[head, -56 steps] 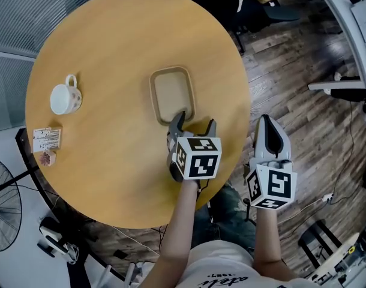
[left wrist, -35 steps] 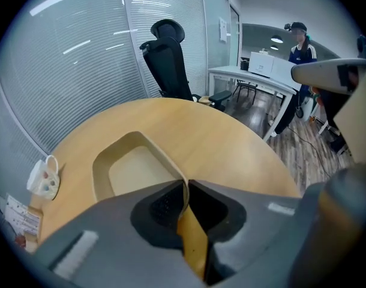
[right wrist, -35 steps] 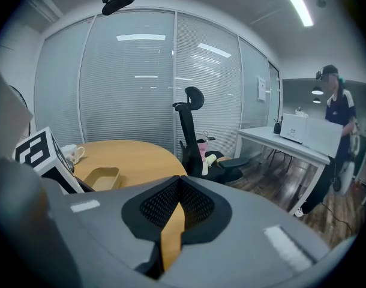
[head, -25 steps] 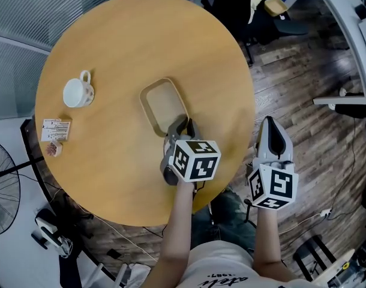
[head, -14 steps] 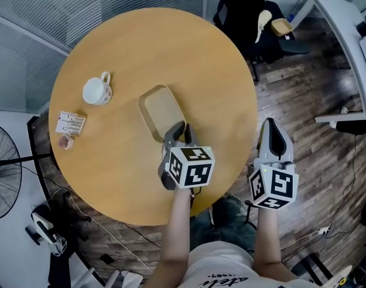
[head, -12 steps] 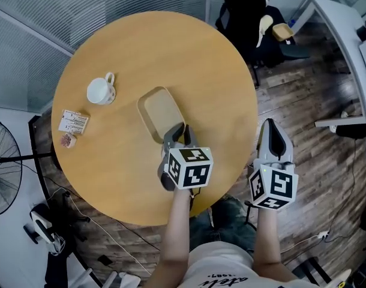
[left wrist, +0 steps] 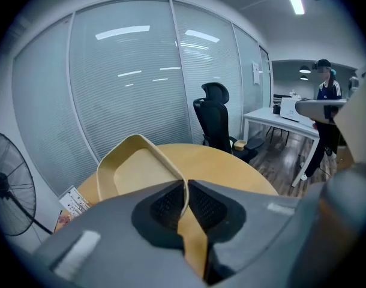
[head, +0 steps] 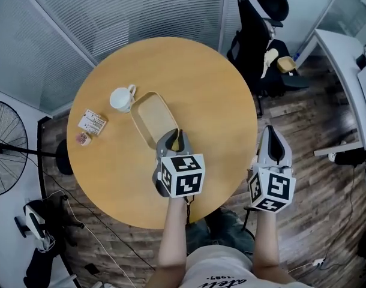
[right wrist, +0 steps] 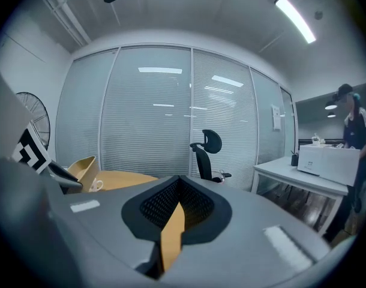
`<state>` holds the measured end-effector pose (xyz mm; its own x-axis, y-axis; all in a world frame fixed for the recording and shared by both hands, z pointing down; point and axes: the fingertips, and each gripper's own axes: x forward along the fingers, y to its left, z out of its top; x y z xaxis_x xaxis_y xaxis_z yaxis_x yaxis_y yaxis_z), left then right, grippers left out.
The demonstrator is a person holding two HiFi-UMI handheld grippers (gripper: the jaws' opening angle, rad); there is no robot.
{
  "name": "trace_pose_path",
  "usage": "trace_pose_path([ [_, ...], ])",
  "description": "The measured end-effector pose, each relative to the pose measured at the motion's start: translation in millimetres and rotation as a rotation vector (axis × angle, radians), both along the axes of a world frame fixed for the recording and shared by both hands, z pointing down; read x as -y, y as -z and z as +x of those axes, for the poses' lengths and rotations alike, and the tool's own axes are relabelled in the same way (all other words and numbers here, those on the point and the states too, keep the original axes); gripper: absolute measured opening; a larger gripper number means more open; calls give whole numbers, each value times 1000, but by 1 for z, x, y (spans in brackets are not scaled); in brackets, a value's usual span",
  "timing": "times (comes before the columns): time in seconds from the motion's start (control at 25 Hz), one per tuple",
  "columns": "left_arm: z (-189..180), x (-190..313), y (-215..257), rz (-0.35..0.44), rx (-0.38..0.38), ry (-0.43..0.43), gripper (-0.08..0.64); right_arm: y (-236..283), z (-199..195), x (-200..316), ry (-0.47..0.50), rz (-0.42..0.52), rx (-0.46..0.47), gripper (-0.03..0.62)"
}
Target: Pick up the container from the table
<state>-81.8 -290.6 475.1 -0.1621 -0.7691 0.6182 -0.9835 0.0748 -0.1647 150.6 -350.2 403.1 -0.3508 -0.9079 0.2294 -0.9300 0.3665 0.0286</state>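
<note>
The container (head: 150, 117) is a shallow tan tray with rounded corners. My left gripper (head: 174, 135) is shut on its near rim and holds it tilted above the round wooden table (head: 213, 83). In the left gripper view the container (left wrist: 135, 170) rises ahead, its rim pinched between the left gripper's (left wrist: 186, 191) dark pads. The right gripper view shows the container (right wrist: 81, 168) raised off the tabletop at the left. My right gripper (head: 272, 131) hangs off the table's right edge, shut with nothing in it; in its own view the right gripper (right wrist: 178, 188) shows its jaws together.
A white cup (head: 120, 98) stands on the table just left of the container, and small packets (head: 93, 122) lie near the left edge. A black office chair (head: 261, 17) stands behind the table, a fan (head: 3, 155) at the left, a desk (head: 351, 71) at the right.
My left gripper stood open around the container's near rim, then shut on it. The container has since come up off the table, tilted. The right gripper has stayed in place.
</note>
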Motion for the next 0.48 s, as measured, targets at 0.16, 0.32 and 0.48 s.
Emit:
trace_pose_path([
  [0.16, -14, -11, 36, 81, 5, 51, 26, 24, -5, -2, 22, 44, 20, 29],
  [0.32, -24, -22, 74, 164, 19, 91, 26, 46, -10, -5, 50, 87, 39, 29],
  [0.48, -32, -36, 107, 237, 46, 119, 26, 64, -17, -10, 76, 123, 59, 29],
])
